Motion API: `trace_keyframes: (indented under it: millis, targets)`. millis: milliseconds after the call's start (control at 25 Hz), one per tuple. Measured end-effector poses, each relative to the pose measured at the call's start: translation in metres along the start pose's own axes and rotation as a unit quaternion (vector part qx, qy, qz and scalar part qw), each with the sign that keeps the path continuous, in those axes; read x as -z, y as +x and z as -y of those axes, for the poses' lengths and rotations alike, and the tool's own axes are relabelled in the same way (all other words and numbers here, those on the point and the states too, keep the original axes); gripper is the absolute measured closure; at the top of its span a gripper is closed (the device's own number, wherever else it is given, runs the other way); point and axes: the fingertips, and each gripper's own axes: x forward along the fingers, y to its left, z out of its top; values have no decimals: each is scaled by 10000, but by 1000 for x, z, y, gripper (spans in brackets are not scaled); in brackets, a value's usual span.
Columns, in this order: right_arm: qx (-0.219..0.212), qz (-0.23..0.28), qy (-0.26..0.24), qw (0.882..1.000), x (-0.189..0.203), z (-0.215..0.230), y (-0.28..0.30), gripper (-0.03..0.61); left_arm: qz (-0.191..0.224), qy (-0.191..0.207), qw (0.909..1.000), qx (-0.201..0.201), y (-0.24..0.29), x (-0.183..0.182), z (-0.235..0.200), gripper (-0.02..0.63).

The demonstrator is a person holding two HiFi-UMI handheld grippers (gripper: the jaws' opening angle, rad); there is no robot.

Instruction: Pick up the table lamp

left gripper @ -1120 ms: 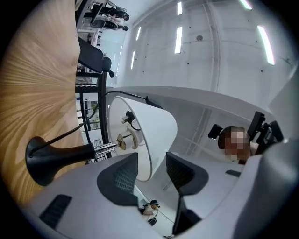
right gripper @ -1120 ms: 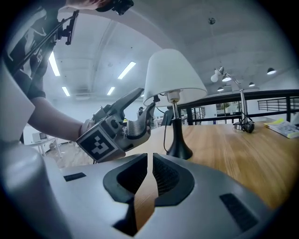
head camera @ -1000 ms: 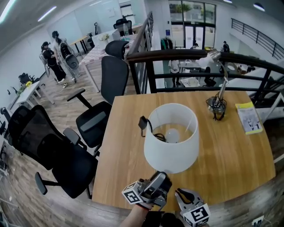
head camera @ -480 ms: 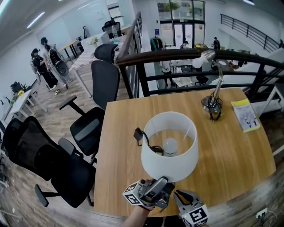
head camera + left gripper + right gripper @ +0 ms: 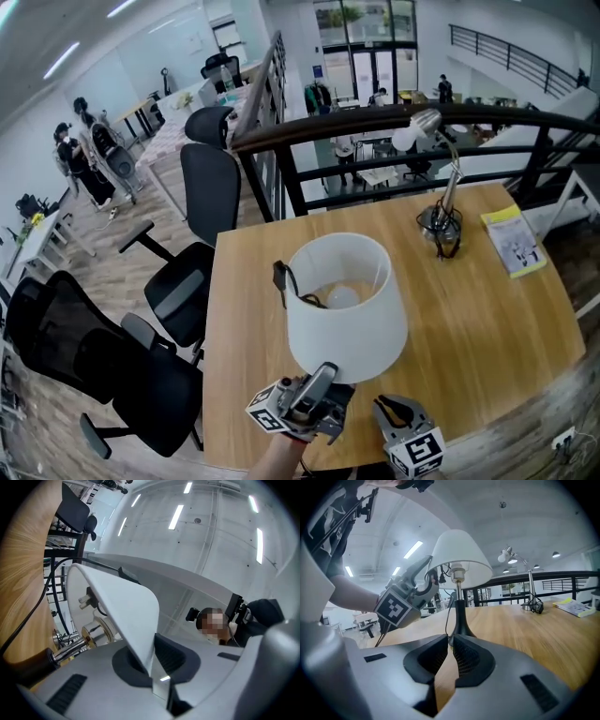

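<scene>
Open-plan office, mezzanine edge. Wooden table (image 5: 487, 319) lower centre, black railing with wood handrail (image 5: 375, 124) right behind it. Black office chairs (image 5: 202, 187) on plank floor (image 5: 98, 239) at left. Glass doors (image 5: 364, 64) top centre. Ceiling strip lights (image 5: 61, 58) upper left. White desk (image 5: 33, 239) far left.

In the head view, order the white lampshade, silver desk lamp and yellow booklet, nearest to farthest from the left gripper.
1. White lampshade: rim between closing jaws of the left gripper.
2. Silver desk lamp: far side, right.
3. Yellow booklet: right edge.
</scene>
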Motion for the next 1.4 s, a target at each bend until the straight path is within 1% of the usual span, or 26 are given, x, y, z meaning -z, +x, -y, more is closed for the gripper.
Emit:
trace_keyframes:
  millis: [80, 320, 640, 840, 880, 960, 1160, 1280, 1400]
  targets:
    - [92, 45, 59, 9999, -6, 6, 3, 525, 4, 3, 10000, 37, 3, -10, -4, 598]
    - [313, 127, 172, 9993, -19, 23, 19, 525, 46, -138, 9998, 146, 11, -27, -15, 603]
    - [279, 29, 288, 9992, -34, 33, 54, 523, -36, -347, 9993, 129, 18, -52, -33, 603]
    - [252, -103, 310, 9991, -46, 38, 80, 522, 215, -533, 9983, 88, 15, -70, -48, 603]
    - [229, -138, 315, 9991, -48, 38, 85, 517, 290, -616, 9977, 70, 14, -73, -51, 603]
    - [170, -207, 357, 9990, -51, 39, 97, 476, 393, -712, 9967, 49, 15, -79, -57, 603]
    - [107, -438, 269, 9986, -60, 44, 123, 431, 601, -762, 9953, 39, 13, -93, -66, 603]
    - [-36, -637, 204, 9978, -62, 43, 140, 407, 746, -807, 9939, 36, 11, -101, -71, 603]
    - [-141, -905, 159, 9957, -61, 41, 158, 399, 830, -835, 9930, 35, 10, -108, -75, 603]
